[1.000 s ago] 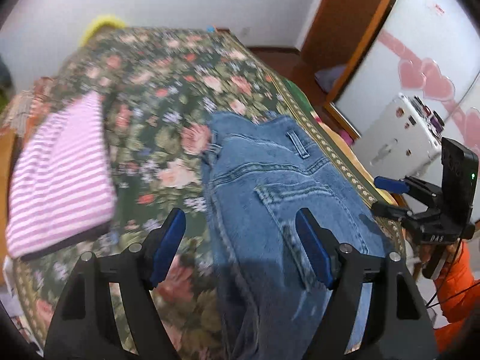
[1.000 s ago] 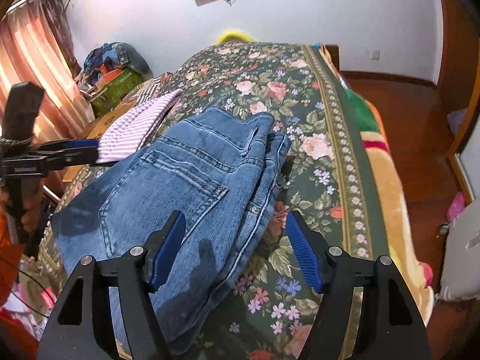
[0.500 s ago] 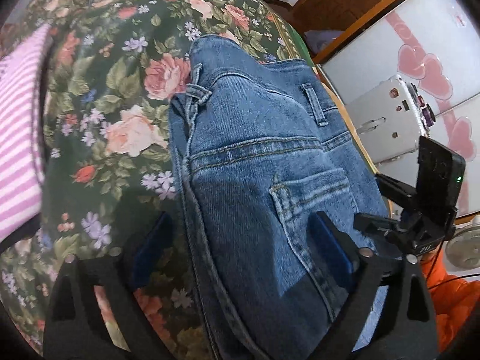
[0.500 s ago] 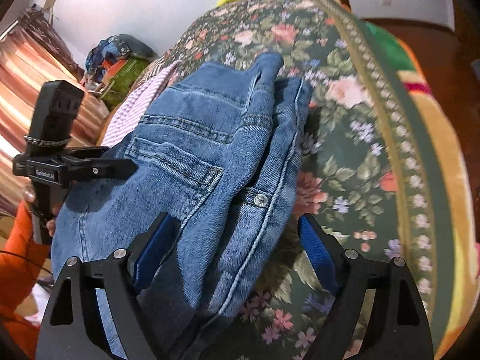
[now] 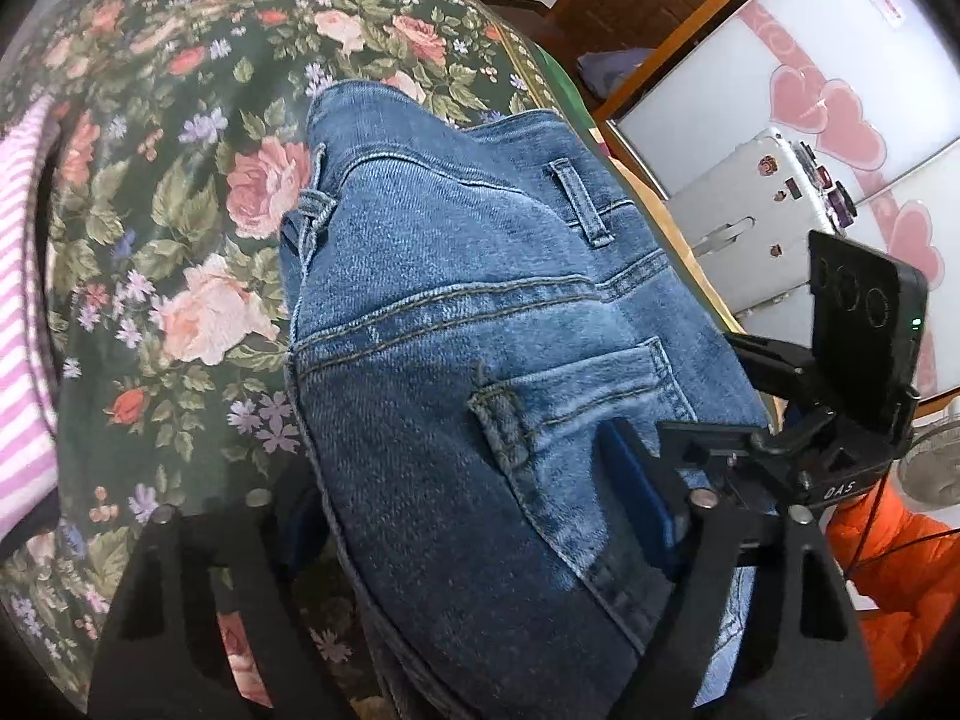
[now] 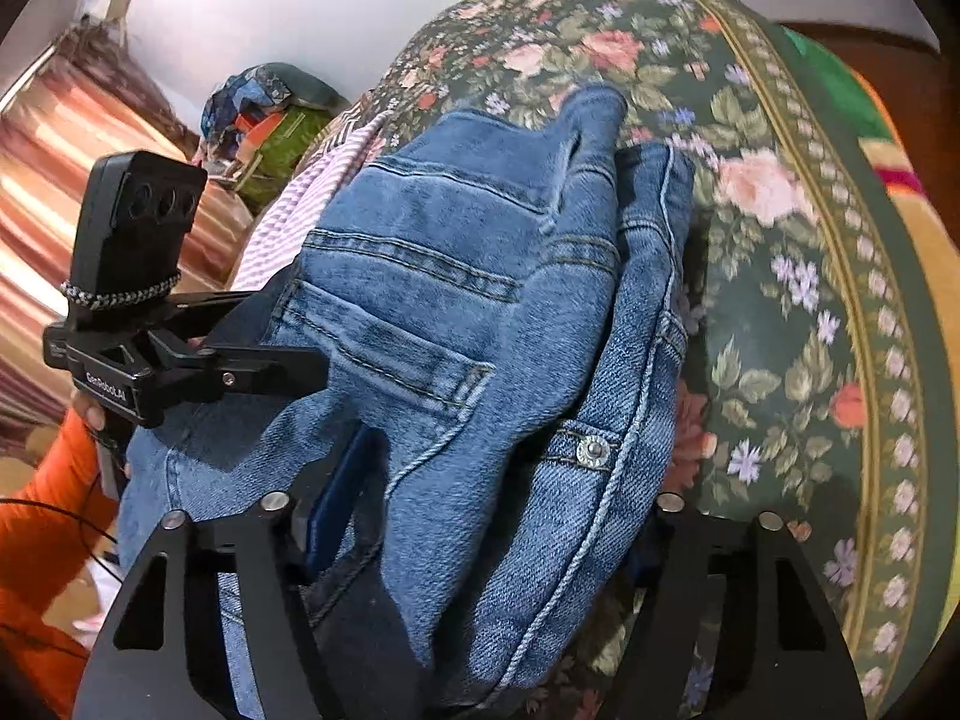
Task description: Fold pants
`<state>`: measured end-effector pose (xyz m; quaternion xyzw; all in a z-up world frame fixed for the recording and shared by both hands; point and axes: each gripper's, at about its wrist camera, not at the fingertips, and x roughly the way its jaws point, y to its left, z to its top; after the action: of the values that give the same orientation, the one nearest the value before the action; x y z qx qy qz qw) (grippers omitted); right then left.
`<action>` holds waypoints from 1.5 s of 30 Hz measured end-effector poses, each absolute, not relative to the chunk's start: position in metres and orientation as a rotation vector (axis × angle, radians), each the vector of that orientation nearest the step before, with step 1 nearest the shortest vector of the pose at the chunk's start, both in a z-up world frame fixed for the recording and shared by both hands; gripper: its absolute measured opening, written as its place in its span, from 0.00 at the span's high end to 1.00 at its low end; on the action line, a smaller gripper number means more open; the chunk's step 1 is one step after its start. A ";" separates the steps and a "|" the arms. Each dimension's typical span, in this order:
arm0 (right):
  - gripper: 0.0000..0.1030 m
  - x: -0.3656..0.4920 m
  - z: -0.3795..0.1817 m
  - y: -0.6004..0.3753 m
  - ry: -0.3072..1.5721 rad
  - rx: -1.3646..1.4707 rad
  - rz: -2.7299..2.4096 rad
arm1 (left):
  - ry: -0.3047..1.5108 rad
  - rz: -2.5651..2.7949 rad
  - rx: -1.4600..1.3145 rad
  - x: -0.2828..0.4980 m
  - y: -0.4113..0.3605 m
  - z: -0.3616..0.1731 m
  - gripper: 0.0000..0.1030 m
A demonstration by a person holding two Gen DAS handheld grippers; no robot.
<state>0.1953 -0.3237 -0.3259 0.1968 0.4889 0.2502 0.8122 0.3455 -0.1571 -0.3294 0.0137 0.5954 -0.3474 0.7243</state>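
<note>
Straddling the folded jeans (image 5: 480, 360) with jaws apart, both views differ: only the right shows the waist button (image 6: 591, 450).

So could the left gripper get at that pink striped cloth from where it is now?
Probably not right away. The left gripper sits open astride the jeans, whose denim fills the gap between its fingers. The pink striped cloth lies off to its side across bare floral bedspread, so it must back off first.

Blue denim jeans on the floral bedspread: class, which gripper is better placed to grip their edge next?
Neither clearly: the left gripper straddles one side edge of the jeans, the right gripper the other, jaws open.
</note>
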 end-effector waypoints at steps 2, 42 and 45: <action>0.52 0.194 -0.319 -0.321 1.028 0.388 0.521 | 1.293 -0.756 0.049 0.341 -0.157 -0.321 0.29; 0.69 0.249 -0.146 -0.148 0.621 0.001 0.697 | 0.753 -0.410 -0.001 0.306 0.058 -0.136 0.42; 0.69 0.269 -0.145 -0.128 0.611 -0.001 0.721 | 0.752 -0.390 -0.015 0.323 0.082 -0.133 0.42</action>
<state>0.2688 -0.1284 -0.1450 -0.0006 0.2941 0.3473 0.8904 0.3230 0.0818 -0.1328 -0.0073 0.3649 -0.1891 0.9116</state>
